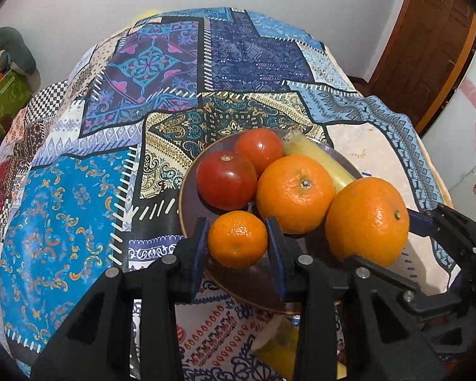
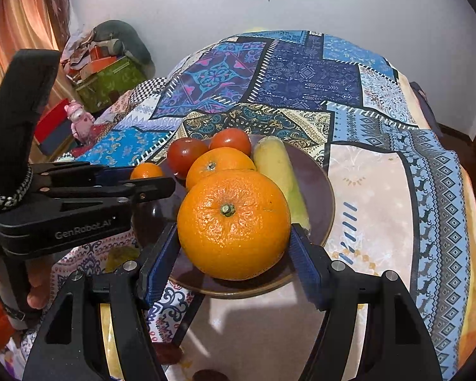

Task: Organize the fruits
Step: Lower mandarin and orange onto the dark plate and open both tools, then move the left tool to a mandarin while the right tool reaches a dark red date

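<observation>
Your left gripper (image 1: 237,241) clamps the small orange (image 1: 237,239) and your right gripper (image 2: 234,255) the big orange (image 2: 234,223), both over the plate's (image 2: 320,190) near rim, likely being set down beside 2 tomatoes (image 1: 227,180).

Both wrist views near shared plate (image 1: 187,222)
</observation>
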The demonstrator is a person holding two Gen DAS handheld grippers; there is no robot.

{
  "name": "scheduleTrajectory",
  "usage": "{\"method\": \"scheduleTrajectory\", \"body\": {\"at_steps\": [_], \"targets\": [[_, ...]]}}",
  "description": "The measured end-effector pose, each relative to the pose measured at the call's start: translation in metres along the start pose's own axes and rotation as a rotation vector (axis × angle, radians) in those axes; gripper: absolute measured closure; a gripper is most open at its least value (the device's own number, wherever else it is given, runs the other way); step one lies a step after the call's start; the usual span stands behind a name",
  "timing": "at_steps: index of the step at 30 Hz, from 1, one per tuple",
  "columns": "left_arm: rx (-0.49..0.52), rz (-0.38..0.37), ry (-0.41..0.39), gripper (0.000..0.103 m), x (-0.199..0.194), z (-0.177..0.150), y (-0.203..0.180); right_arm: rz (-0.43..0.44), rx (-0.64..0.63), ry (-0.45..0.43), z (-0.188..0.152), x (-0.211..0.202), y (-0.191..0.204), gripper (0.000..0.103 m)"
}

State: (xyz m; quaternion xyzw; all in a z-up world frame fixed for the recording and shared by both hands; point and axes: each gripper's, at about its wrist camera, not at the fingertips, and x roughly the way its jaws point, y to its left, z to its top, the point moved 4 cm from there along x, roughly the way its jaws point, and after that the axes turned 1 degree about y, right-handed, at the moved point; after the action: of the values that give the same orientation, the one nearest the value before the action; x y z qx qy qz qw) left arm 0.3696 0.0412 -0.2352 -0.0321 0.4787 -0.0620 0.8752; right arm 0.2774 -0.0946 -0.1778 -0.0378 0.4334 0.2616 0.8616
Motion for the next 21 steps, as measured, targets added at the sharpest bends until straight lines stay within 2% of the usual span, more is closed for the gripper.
{"method": "scheduleTrajectory", "body": {"at_steps": [8, 10, 11, 21], "targets": [[-0.005, -0.008, 0.026, 0.065, 0.005, -0.003, -0.002, -0.009, 0.004, 0.030, -0.004, 0.006, -0.002, 0.035], [-0.006, -0.004, 0.012, 0.054, 0.001, -0.002, -0.003, -0.014, 0.002, 0.020, -0.003, 0.004, -0.002, 0.035], [-0.006, -0.003, -0.003, 0.052, -0.003, -0.002, -0.004, -0.017, 0.002, 0.013, -0.002, 0.002, -0.001, 0.035], [0.008, -0.019, -0.098, 0.049, -0.062, 0.002, -0.013, -0.020, 0.004, -0.060, 0.009, -0.034, 0.002, 0.035]]}}
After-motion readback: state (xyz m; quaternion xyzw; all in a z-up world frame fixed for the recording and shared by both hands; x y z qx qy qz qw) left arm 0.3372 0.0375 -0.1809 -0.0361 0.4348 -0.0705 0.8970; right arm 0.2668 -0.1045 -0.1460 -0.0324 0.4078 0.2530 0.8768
